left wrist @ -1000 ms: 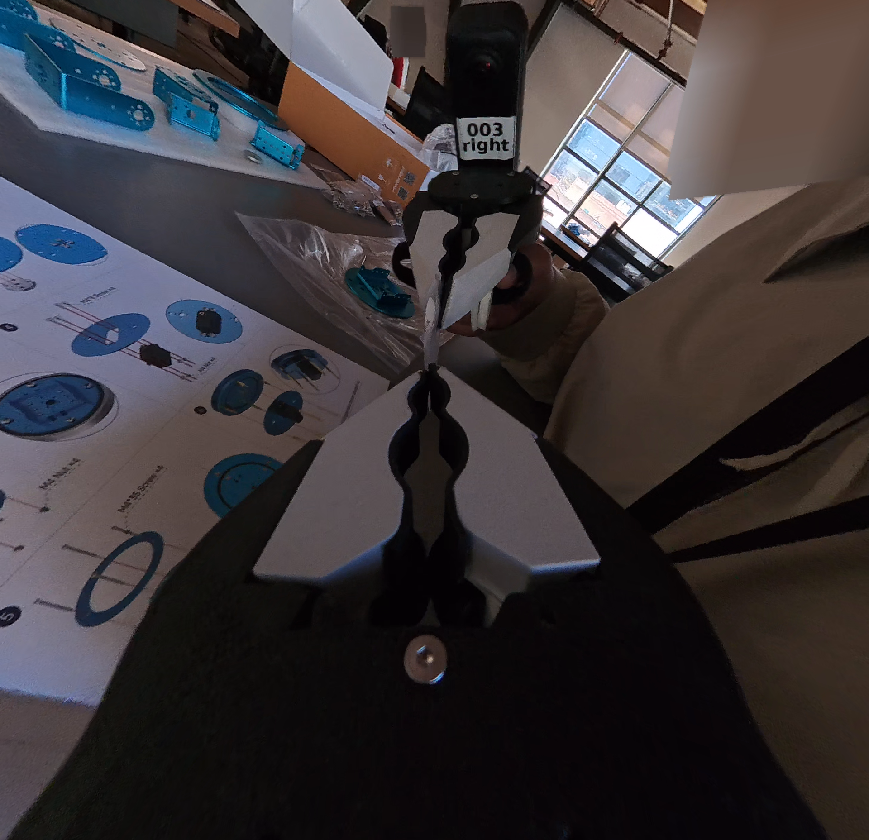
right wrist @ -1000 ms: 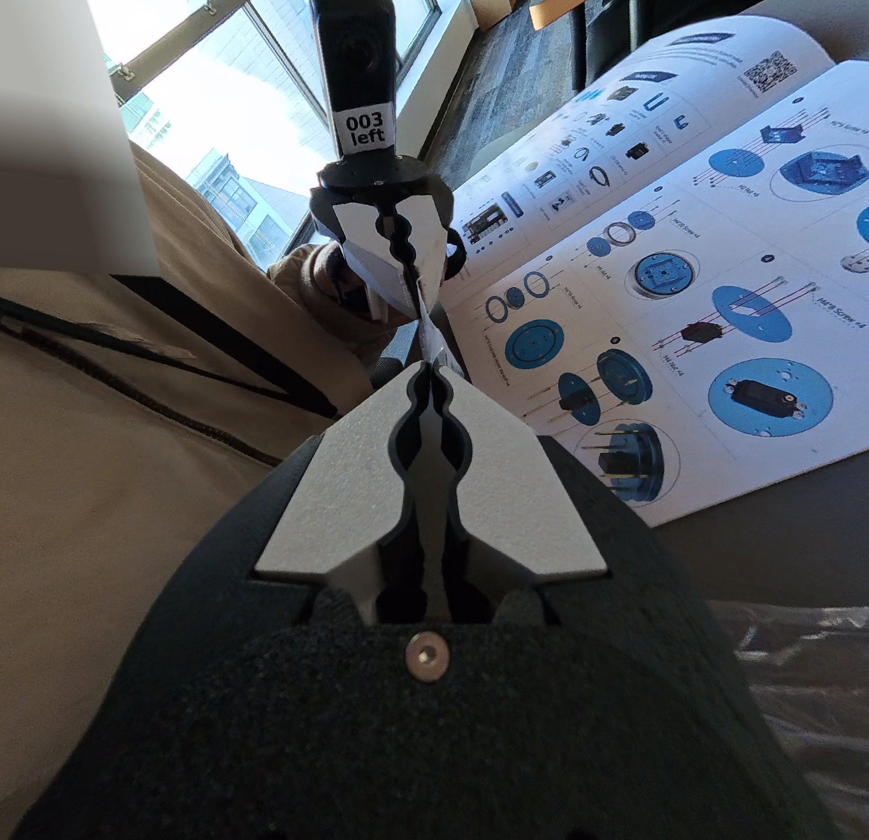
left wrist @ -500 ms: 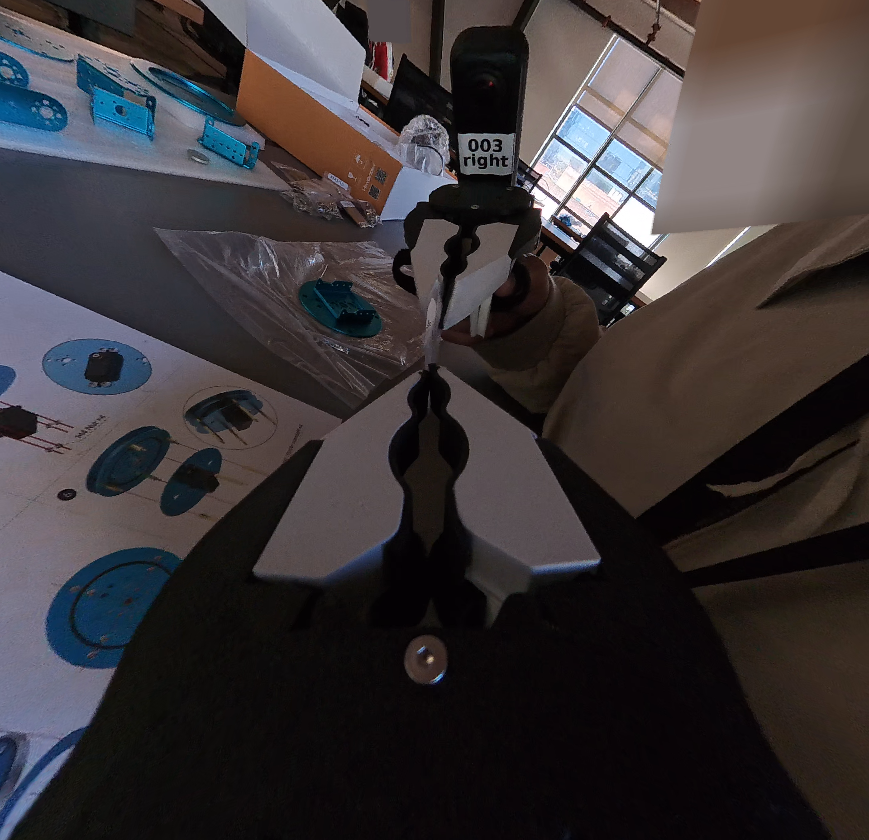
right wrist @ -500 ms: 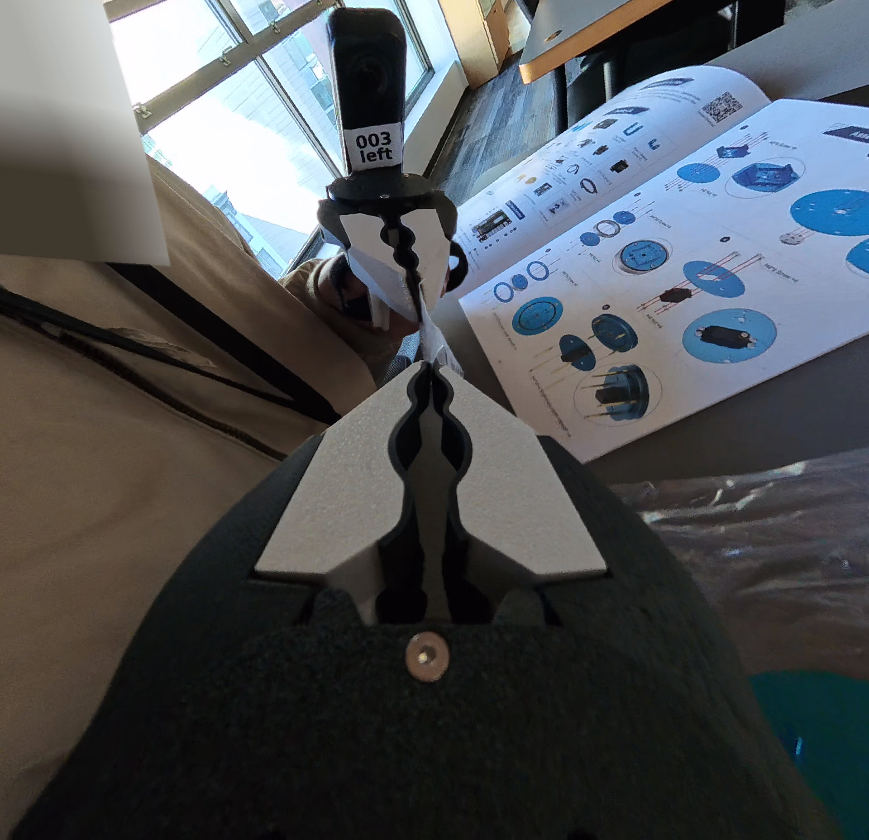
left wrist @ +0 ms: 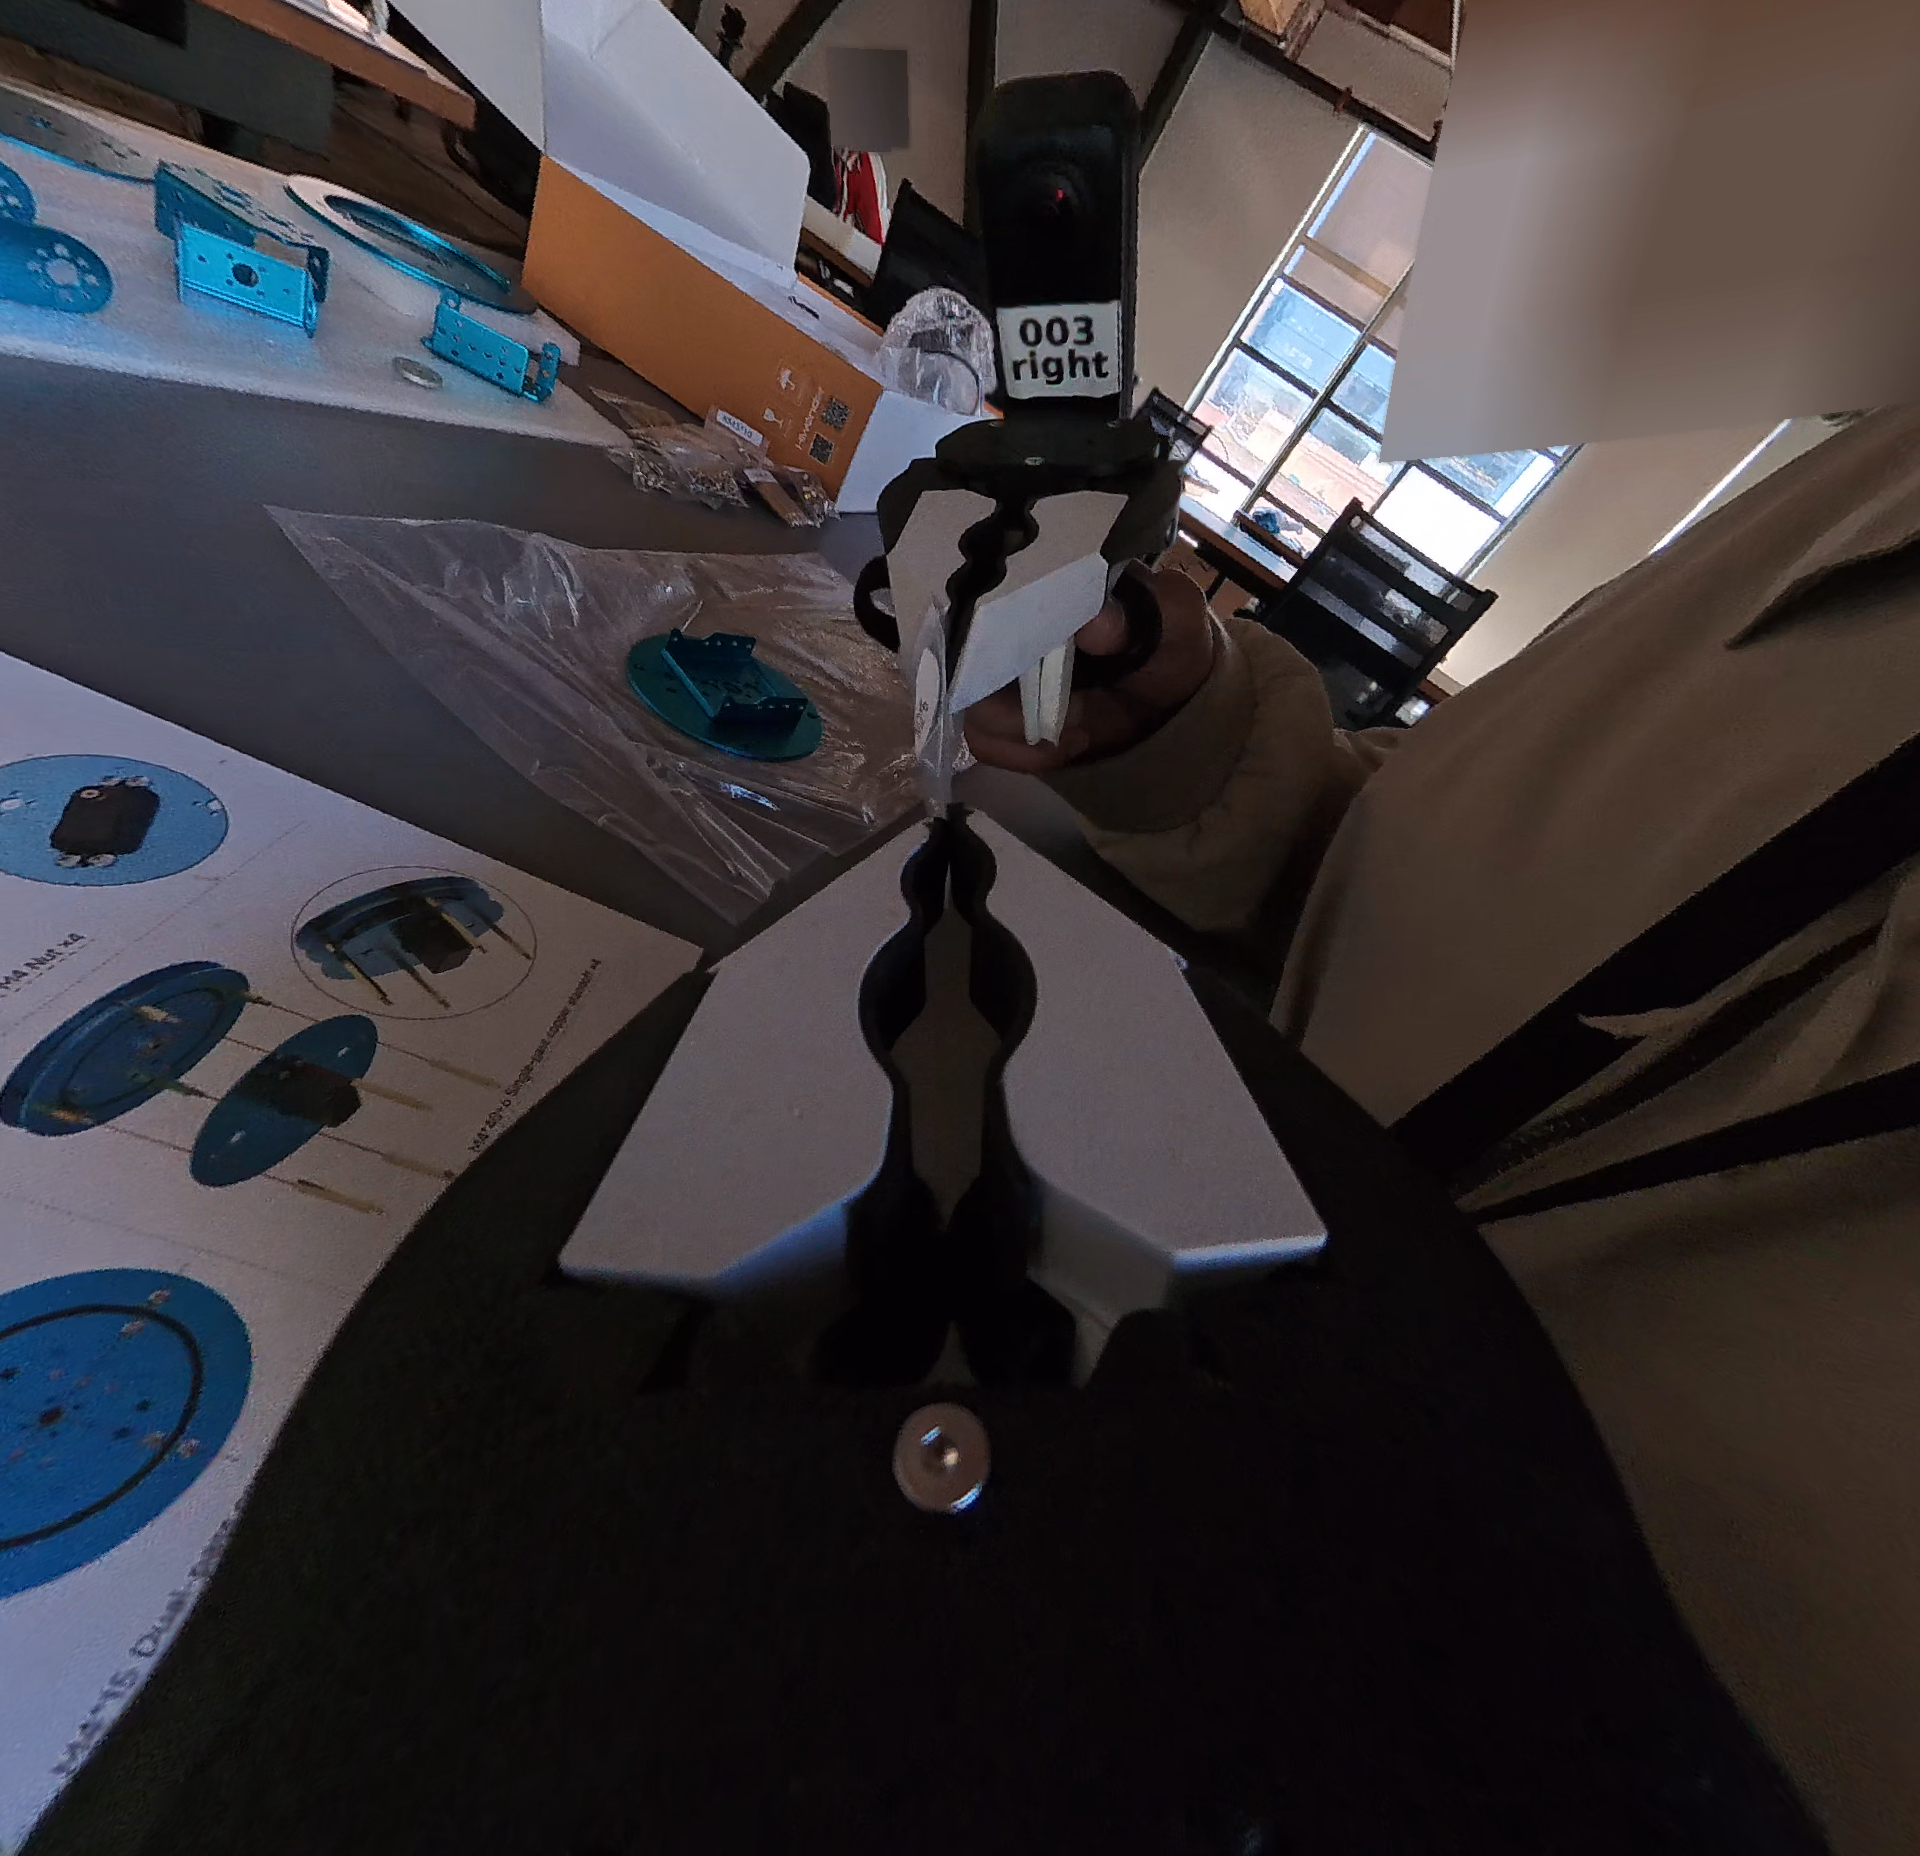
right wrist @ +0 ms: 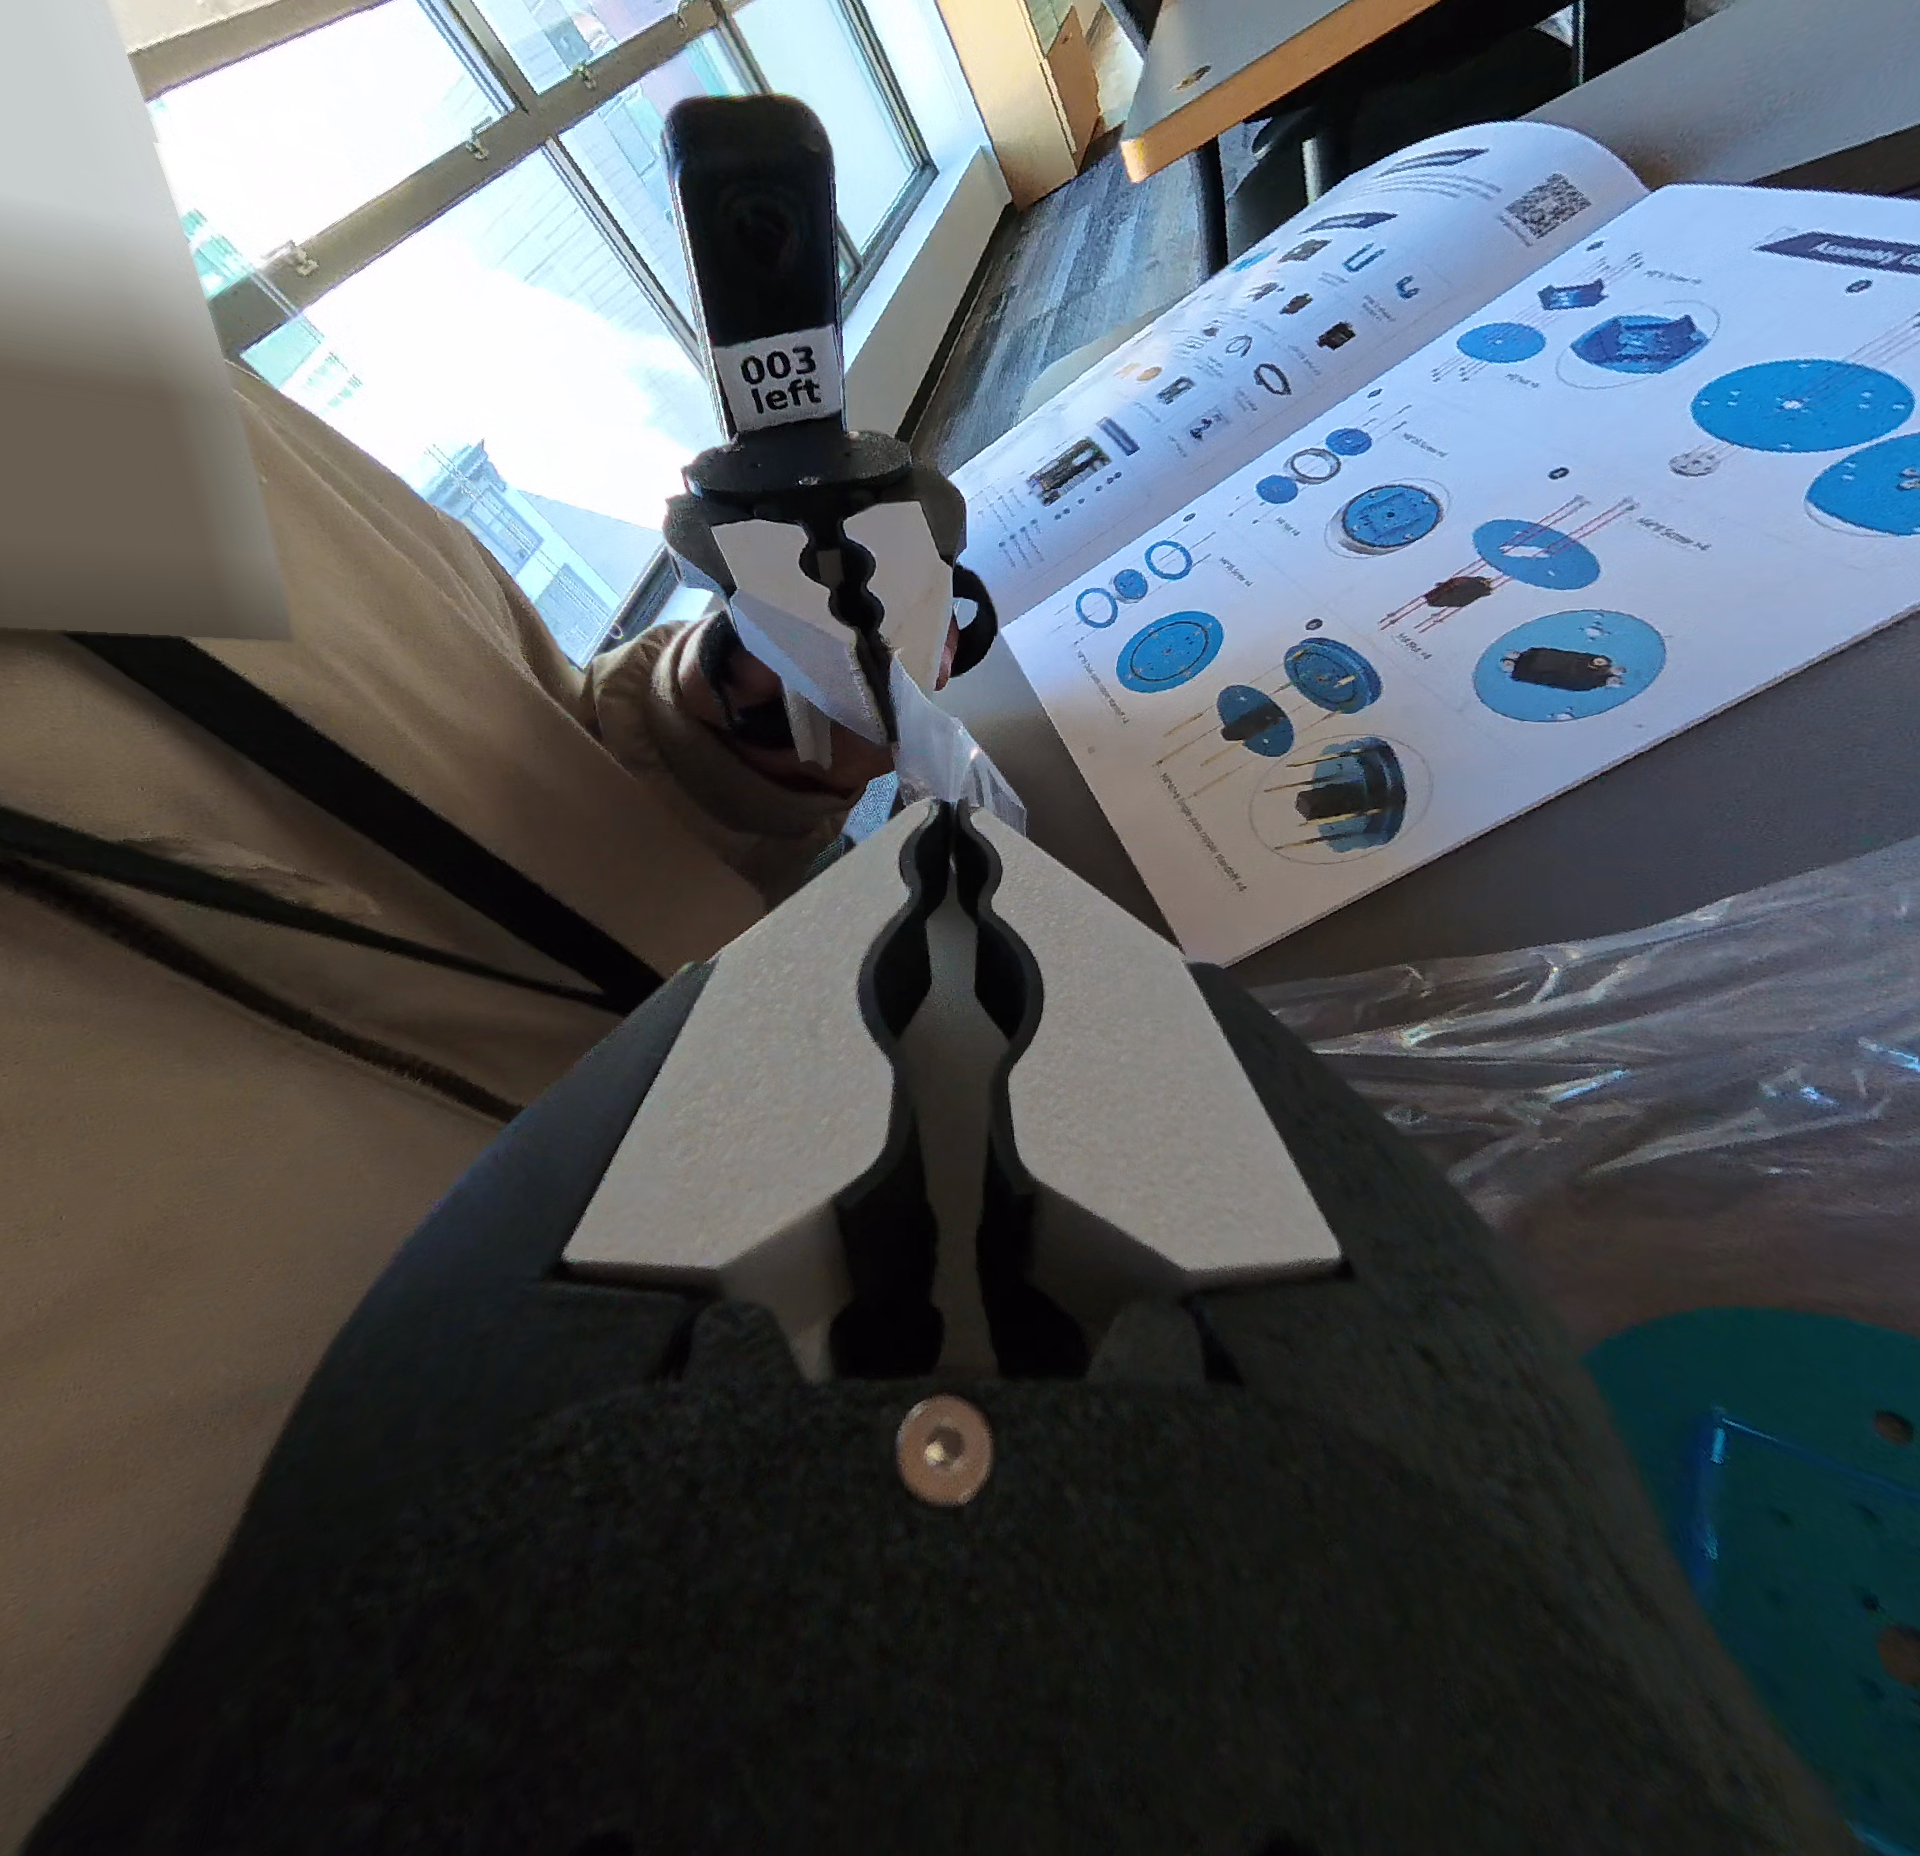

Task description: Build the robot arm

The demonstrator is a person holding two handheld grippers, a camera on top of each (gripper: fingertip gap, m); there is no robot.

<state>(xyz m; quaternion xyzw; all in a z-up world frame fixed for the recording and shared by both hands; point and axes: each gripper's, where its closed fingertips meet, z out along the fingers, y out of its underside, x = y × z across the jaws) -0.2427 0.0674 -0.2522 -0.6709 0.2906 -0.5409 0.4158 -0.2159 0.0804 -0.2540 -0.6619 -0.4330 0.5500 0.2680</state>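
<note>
A: In the left wrist view, what does the left claw (left wrist: 948, 819) hold?

B: Its two fingers are pressed together on the end of a small clear plastic bag (left wrist: 932, 710). The right claw (left wrist: 940, 653) faces it from the other side and pinches the same bag, so the bag hangs between the two tips, above the counter (left wrist: 312, 559).

A: What is around them?

B: On the counter lies a crumpled clear plastic sheet (left wrist: 582, 622) with a blue round plate (left wrist: 724, 698) on it. Nearer is an open printed booklet (left wrist: 260, 1027) with blue drawings. Farther away are blue metal brackets (left wrist: 249, 268) and an orange cardboard box (left wrist: 686, 310). A person in a beige jacket (left wrist: 1558, 923) is at the right.

A: And the right wrist view?

B: The right claw (right wrist: 951, 814) is closed on the small clear plastic bag (right wrist: 935, 736). The left claw (right wrist: 883, 710), held by a hand, grips the other end. The booklet (right wrist: 1455, 559) lies open on the counter (right wrist: 1662, 850) to the right, the plastic sheet (right wrist: 1662, 1058) is below it, and a part of the blue plate (right wrist: 1766, 1494) shows at the lower right.
</note>
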